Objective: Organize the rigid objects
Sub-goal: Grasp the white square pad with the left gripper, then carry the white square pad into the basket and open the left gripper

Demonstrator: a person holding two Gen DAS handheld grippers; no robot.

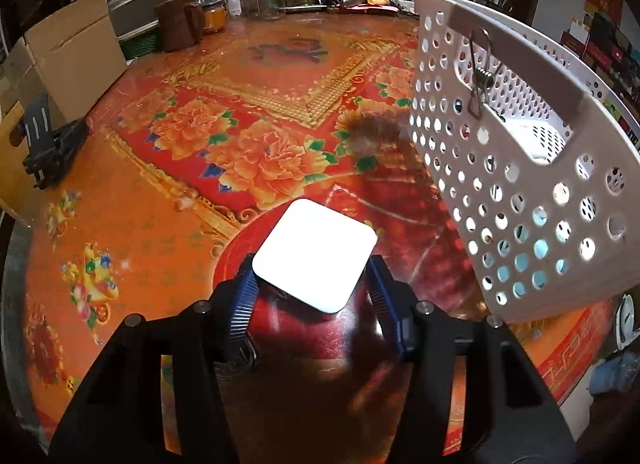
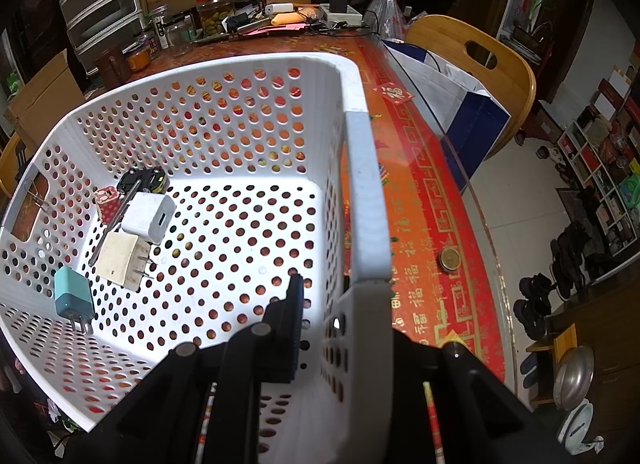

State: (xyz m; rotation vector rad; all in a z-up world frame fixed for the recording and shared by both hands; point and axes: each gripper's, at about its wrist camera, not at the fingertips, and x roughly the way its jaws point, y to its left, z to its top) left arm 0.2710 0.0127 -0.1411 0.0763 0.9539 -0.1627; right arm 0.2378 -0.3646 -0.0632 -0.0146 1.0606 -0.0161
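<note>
White square box (image 1: pixel 315 254) between left jaws; right jaws clamped on basket (image 2: pixel 366 192) rim.

A red sticker (image 2: pixel 393 93) on the tablecloth (image 2: pixel 424 200) reads 福 — the cloth's border repeats it.

right claw (image 2: pixel 340 328) clamped on basket (image 2: pixel 366 200) wall | chargers (image 2: pixel 148 216) inside
</note>
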